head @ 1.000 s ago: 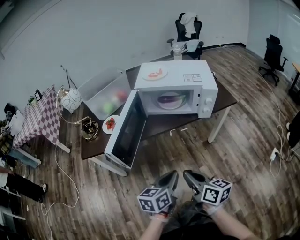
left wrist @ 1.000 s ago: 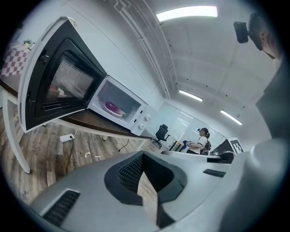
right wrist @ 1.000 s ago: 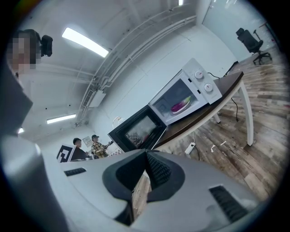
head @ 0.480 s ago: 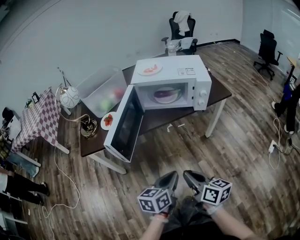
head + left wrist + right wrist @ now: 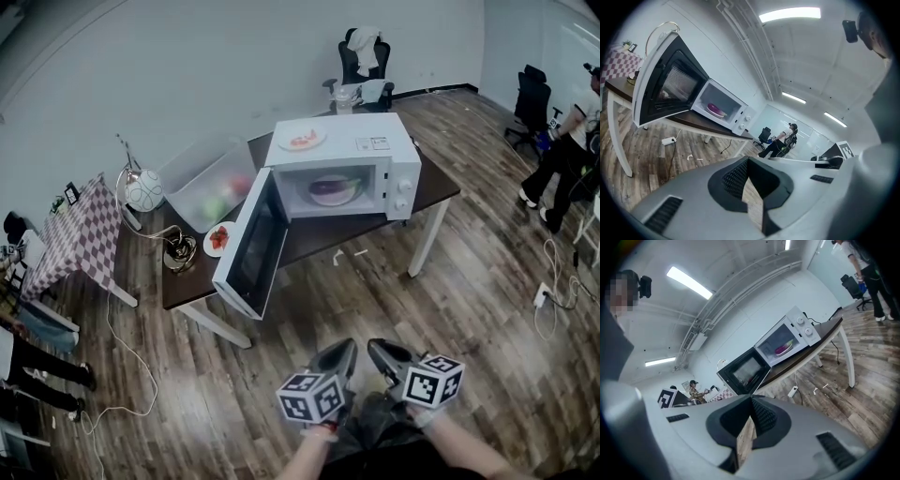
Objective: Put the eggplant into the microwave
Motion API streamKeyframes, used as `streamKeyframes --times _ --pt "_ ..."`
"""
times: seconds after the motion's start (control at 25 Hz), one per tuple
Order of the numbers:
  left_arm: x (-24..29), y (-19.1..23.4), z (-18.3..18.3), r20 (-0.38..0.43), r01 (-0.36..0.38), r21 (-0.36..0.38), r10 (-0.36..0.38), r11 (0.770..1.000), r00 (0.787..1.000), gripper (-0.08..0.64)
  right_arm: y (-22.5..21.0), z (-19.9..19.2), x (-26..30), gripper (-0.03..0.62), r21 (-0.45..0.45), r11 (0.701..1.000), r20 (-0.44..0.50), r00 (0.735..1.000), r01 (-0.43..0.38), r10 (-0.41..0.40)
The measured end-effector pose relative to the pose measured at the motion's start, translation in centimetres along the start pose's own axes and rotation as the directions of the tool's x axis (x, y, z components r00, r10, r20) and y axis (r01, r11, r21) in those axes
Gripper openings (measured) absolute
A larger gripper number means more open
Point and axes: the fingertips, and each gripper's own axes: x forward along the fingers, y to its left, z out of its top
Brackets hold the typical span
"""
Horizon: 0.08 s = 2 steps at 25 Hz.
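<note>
The eggplant [image 5: 330, 187] lies on a plate [image 5: 339, 200] inside the microwave [image 5: 375, 148], whose door [image 5: 251, 246] hangs wide open over the front of the desk [image 5: 439, 190]. The left gripper [image 5: 339, 356] and the right gripper [image 5: 382, 356] are held low against the person's body, well apart from the desk, each with its jaws closed and holding nothing. The placing looks done. What remains is probably the door, which would mean stepping up to the desk and swinging it closed with one gripper.

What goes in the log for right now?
eggplant: inside microwave | door: open | left gripper: shut, empty | right gripper: shut, empty | both: far from microwave
</note>
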Motion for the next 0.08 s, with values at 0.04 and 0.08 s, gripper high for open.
streamKeyframes --times 0.04,0.08 --pt "-0.24 0.0 -0.04 0.001 -0.002 0.005 0.002 1.0 1.0 0.0 0.32 -0.13 0.02 -0.002 -0.003 1.0 -0.002 1.0 -0.004 0.004" --pt "-0.48 0.01 -0.09 0.001 -0.003 0.011 0.003 1.0 1.0 0.0 0.64 -0.27 0.04 -0.002 -0.005 1.0 -0.005 1.0 -0.008 0.008"
